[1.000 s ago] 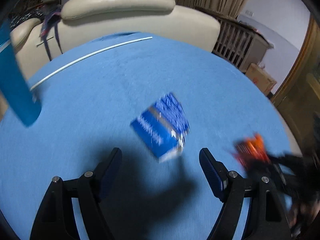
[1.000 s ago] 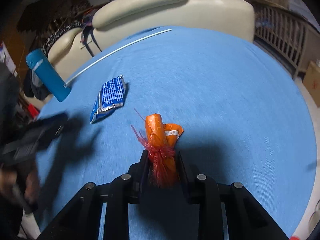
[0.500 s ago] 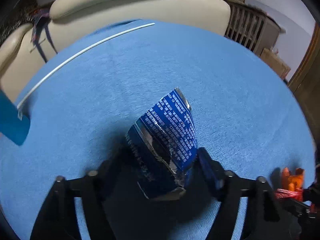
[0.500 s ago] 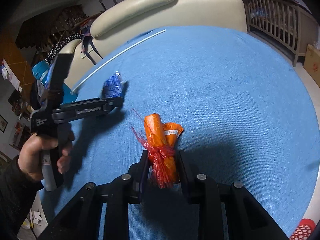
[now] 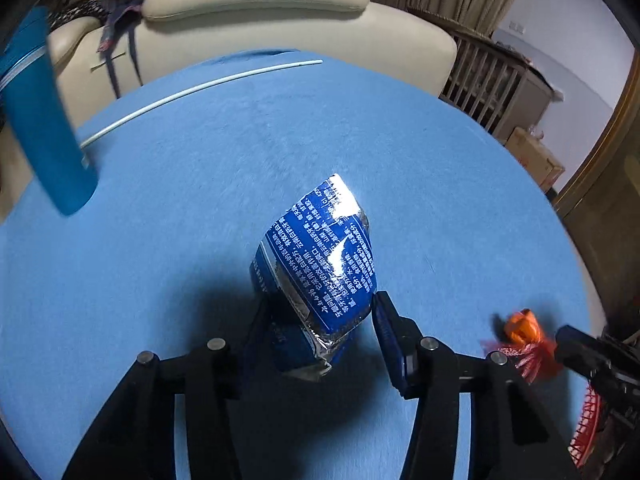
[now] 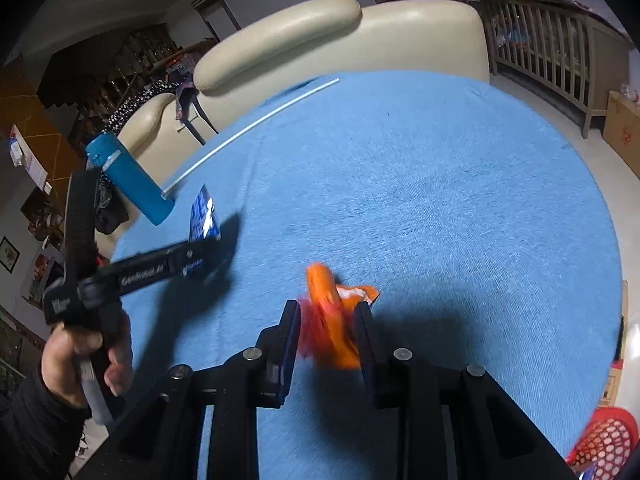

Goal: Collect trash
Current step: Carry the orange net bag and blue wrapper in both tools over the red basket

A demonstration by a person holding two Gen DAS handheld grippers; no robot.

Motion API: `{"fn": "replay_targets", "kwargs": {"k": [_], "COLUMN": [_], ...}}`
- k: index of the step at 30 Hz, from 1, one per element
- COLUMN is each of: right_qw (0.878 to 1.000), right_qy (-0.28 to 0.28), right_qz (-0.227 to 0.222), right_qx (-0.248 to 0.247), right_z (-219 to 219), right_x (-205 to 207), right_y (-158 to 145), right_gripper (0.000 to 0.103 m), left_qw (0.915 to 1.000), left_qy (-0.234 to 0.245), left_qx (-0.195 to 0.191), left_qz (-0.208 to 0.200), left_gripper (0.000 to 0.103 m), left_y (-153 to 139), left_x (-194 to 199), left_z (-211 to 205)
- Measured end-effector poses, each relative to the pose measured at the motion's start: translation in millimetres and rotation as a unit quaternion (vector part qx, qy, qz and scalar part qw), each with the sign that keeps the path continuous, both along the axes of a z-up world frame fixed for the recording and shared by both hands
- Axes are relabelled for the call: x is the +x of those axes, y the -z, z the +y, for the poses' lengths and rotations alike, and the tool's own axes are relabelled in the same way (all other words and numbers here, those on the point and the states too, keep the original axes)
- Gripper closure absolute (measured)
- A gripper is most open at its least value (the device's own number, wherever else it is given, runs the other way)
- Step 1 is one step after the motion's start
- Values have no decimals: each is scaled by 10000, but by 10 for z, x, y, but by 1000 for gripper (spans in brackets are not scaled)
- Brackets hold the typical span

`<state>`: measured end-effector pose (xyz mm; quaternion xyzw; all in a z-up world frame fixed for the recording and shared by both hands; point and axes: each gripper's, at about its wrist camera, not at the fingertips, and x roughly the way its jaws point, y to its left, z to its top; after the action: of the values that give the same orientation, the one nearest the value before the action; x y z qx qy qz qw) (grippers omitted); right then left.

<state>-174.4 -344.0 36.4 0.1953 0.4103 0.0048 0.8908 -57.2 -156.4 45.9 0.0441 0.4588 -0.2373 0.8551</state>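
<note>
Blue cloth covers a round table [image 5: 200, 208] that fills both views, with a cream leather sofa [image 5: 280, 12] behind its far edge. In the left wrist view, the left gripper [image 5: 316, 320] has its two fingers pressed in on a crumpled blue foil snack packet [image 5: 320, 264] printed with white text. The packet stands up between the fingers, lifted off the cloth, with its dark shadow on the table below. In the right wrist view, the right gripper [image 6: 326, 320] is clamped on an orange wrapper bundled with red plastic netting [image 6: 332, 320]; this bundle is blurred, so its details are unclear. It sits above the near part of the table, to the right of the packet. The same view shows the left gripper from the side, gripped by a person's hand [image 6: 88, 360] in a dark sleeve. A tall teal bottle [image 5: 44, 120] stands near the table's left edge. A thin white rod [image 5: 200, 88] lies along the far side, its end just beside the bottle. A red mesh basket [image 6: 604, 444] shows at the lower right, off the table.
</note>
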Motion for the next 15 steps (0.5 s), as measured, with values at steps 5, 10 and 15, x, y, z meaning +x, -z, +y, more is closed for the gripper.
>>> {"fn": "replay_targets", "kwargs": {"k": [5,10,15], "right_qw": [10000,9991,9974], "right_qy": [3,-48,86], "right_qz": [-45,244,267], "right_qx": [-7,-357,-660], "right_z": [108,208,205], "right_x": [-130,-150,-87], "right_y": [-71,-33,-39], "right_gripper": [74,65,29], "left_qw": [9999,9998,9998], "left_qy": [-27,10,-48], "left_qx": [-74,-80,-83], "left_qz": [-100,-204,-200], "left_gripper": [50,50,50], "left_y": [0,-6,46], "left_x": [-145,-375,-548], "left_z": [175,311,422]}}
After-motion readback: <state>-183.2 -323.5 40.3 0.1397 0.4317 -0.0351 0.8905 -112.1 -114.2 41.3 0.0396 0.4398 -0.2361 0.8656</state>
